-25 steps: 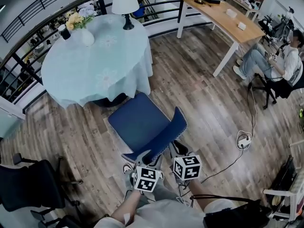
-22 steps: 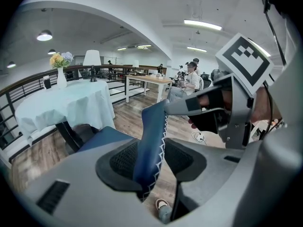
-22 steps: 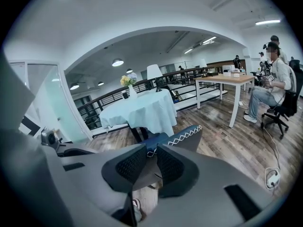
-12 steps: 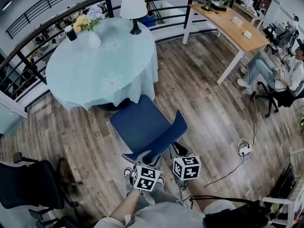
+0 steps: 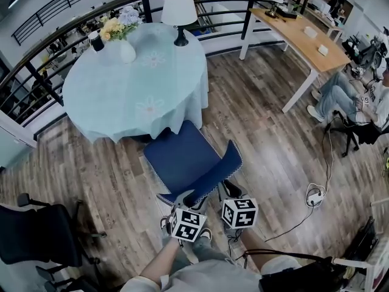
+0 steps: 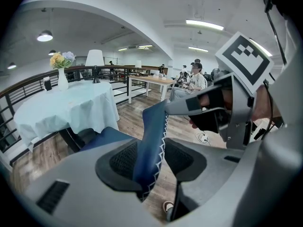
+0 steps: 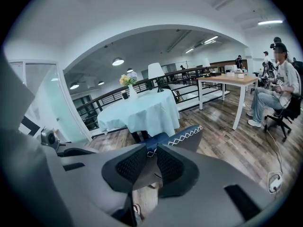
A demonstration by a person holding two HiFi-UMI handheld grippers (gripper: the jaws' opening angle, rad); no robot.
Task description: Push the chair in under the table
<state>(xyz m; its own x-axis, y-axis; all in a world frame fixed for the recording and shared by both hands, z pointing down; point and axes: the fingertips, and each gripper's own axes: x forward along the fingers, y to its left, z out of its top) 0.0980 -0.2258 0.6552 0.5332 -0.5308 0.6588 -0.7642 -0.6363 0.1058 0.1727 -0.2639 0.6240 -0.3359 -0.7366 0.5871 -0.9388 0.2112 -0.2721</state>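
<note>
The chair (image 5: 182,156) sits closer to the round table (image 5: 121,96) than it did a second ago. The front edge of its blue seat now meets the hem of the pale cloth, so the push is under way, though most of the seat is still out in the open.

The left gripper (image 6: 150,161) has its fingers clamped on the backrest (image 5: 213,172), one pad on each side of the padding. The right gripper (image 7: 150,161) has its fingers drawn in to a narrow slot with the backrest's stitched top edge caught in it — a hold at both ends for steering.

A lamp (image 5: 180,11) and a vase of flowers (image 5: 124,48) stand on the surface, well back from the near edge. The table's dark base (image 6: 71,137) under the cloth is probably what will stop the seat. A black office chair (image 5: 36,236) on the left, a floor plug and cable (image 5: 313,196) on the right, a wooden desk (image 5: 304,38) and a seated person (image 5: 358,102) all lie well apart from the path.
</note>
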